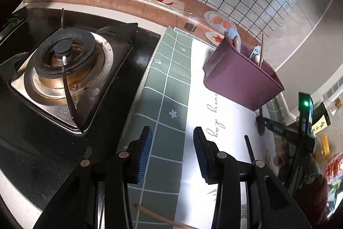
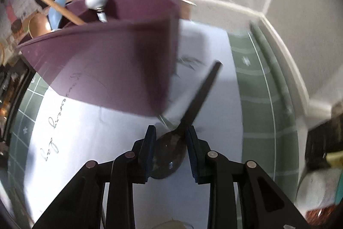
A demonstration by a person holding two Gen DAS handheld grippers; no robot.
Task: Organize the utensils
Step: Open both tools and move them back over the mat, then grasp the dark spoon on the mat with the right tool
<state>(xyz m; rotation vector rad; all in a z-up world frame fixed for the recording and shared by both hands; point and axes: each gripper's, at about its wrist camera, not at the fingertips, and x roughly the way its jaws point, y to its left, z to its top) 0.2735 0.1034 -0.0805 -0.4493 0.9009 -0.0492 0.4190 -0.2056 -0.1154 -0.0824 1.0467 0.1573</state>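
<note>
Left gripper (image 1: 172, 150): fingers wide apart, holding nothing.
Right gripper (image 2: 170, 148): fingers clamped on dark spoon (image 2: 169, 156) beside purple bin (image 2: 111, 70).

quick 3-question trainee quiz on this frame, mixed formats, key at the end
1. True or false: the left gripper holds a utensil.
2. What sits between the fingers of the right gripper? A) the bowl of the dark spoon B) a wooden chopstick C) a white-headed utensil
3. Fill in: the utensils already sorted stand in the ______ bin.

Key
1. False. Its jaws are apart over the mat, nothing between them.
2. A. The spoon's bowl lies between the fingers, its handle pointing away toward the bin. The fingers flank it, but the blurred view does not show whether they grip.
3. purple
</note>
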